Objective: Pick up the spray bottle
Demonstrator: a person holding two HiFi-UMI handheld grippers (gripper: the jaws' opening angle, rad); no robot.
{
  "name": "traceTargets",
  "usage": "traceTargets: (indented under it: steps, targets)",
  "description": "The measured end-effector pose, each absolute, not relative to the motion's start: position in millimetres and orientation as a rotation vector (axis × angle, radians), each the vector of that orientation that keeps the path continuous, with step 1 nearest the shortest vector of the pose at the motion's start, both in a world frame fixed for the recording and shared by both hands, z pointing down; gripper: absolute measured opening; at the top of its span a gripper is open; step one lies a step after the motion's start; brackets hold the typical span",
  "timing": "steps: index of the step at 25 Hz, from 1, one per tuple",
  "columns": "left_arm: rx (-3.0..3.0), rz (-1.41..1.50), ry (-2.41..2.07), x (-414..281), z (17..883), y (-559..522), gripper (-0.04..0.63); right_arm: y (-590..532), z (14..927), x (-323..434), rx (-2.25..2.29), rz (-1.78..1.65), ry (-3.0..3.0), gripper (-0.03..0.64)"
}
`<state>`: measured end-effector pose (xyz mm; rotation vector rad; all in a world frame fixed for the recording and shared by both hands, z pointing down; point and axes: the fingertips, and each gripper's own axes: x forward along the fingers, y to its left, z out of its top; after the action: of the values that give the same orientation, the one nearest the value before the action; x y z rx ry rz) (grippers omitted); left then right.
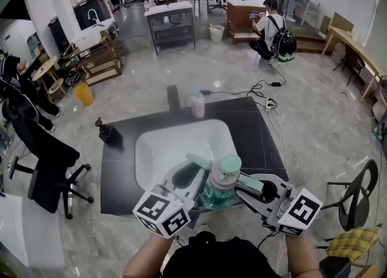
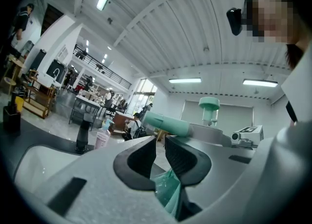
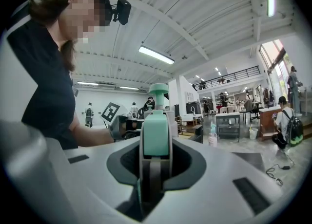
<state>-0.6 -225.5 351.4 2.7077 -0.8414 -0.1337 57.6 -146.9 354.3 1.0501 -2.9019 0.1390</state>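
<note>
The spray bottle (image 1: 216,197) has a clear green body and a mint pump head. It hangs close in front of me, over the near rim of a white basin (image 1: 158,150). My right gripper (image 1: 245,185) is shut on its mint head (image 3: 156,130), which fills the gap between the jaws (image 3: 155,151). My left gripper (image 1: 195,177) sits right beside the bottle on the left. Its jaws (image 2: 161,144) stand almost together with only a thin slit, nothing between the tips. The green body (image 2: 168,194) shows under them, and the nozzle (image 2: 165,123) crosses just beyond.
The basin lies on a dark table (image 1: 121,174). A pink bottle (image 1: 198,105), a dark block (image 1: 173,96) and a black object (image 1: 109,133) stand at its far side. An office chair (image 1: 45,162) is to the left, and a chair with yellow cloth (image 1: 354,222) to the right.
</note>
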Motion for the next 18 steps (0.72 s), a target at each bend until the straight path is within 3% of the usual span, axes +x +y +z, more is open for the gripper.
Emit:
traceTargets:
  steps: [18]
  targets:
    - [2.675,-0.107,-0.904,28.9,357.7,-142.4,0.054,-64.4,360.4,89.4,0.963,0.188,-2.941,0.067]
